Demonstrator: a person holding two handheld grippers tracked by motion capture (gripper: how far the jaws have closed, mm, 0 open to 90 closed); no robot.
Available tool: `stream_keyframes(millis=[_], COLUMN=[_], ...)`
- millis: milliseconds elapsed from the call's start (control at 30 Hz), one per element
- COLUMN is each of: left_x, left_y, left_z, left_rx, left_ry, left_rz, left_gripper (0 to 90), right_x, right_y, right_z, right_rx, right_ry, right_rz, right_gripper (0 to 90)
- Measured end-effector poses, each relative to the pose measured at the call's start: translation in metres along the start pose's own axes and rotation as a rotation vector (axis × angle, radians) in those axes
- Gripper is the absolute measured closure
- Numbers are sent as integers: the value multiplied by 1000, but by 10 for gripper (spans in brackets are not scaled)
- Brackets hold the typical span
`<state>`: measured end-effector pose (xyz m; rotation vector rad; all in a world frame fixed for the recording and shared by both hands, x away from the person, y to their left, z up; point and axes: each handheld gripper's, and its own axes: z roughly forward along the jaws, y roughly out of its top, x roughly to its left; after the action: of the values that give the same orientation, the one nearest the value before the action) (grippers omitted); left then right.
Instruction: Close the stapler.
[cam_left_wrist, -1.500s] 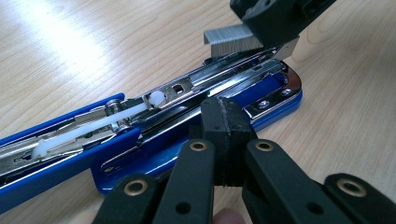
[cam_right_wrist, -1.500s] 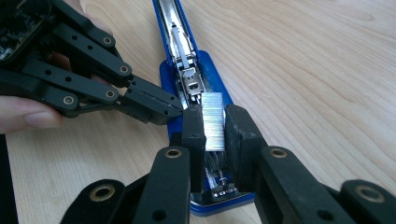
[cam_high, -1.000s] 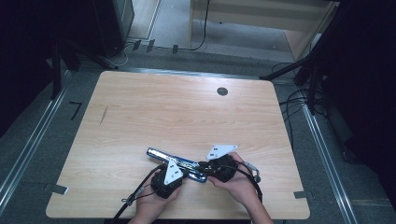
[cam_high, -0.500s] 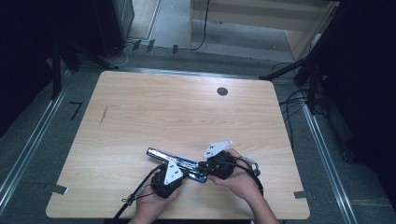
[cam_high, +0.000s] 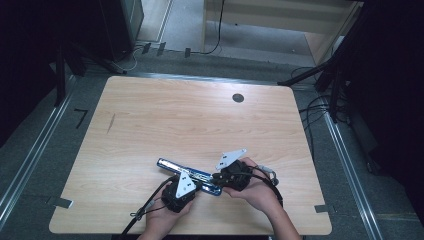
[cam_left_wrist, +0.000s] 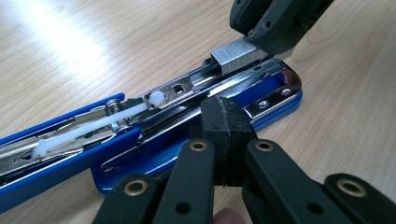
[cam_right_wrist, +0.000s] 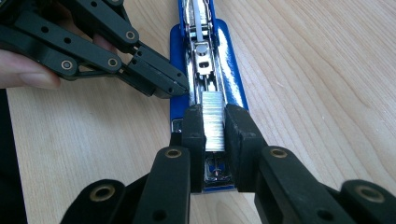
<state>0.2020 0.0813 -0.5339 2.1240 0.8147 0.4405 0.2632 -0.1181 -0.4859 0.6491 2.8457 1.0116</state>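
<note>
A blue stapler (cam_high: 190, 174) lies opened flat near the table's front edge, its metal magazine (cam_left_wrist: 187, 88) and white pusher rod facing up. My right gripper (cam_right_wrist: 215, 123) is shut on a silver strip of staples (cam_right_wrist: 213, 116), which rests along the front end of the magazine channel. My left gripper (cam_left_wrist: 227, 116) is shut with nothing between its jaws. Its tip rests against the side of the magazine rail beside the strip of staples (cam_left_wrist: 233, 53). In the high view the left gripper (cam_high: 199, 183) and right gripper (cam_high: 216, 178) meet at the stapler's right end.
The pale wooden table (cam_high: 165, 120) has a round cable hole (cam_high: 238, 98) at the back right. Cables trail from both grippers off the front edge. Metal rails and dark floor surround the table.
My right gripper has edged slightly left along the stapler with the staples in it. The left gripper has stayed put.
</note>
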Motion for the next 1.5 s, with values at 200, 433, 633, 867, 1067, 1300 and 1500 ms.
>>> stream_keyframes(millis=[200, 433, 633, 867, 1067, 1300, 1500], left_x=[0, 0, 0, 0, 0, 0, 0], left_y=[0, 0, 0, 0, 0, 0, 0], left_z=[0, 0, 0, 0, 0, 0, 0], left_rx=[0, 1, 1, 0, 1, 2, 1], left_ry=[-1, -1, -1, 0, -1, -1, -1], left_rz=[0, 2, 1, 1, 1, 3, 2], left_gripper=[900, 900, 900, 900, 900, 900, 900], right_x=[-1, 0, 0, -1, -3, -3, -5], right_y=[0, 3, 4, 6, 6, 5, 3], right_z=[0, 1, 0, 1, 2, 2, -1], right_rx=[5, 35, 44, 64, 65, 50, -11], right_ry=[7, 4, 7, 14, 18, 23, 24], right_rz=[-4, -37, -35, -30, -23, -14, 21], right_gripper=[798, 798, 798, 797, 786, 757, 788])
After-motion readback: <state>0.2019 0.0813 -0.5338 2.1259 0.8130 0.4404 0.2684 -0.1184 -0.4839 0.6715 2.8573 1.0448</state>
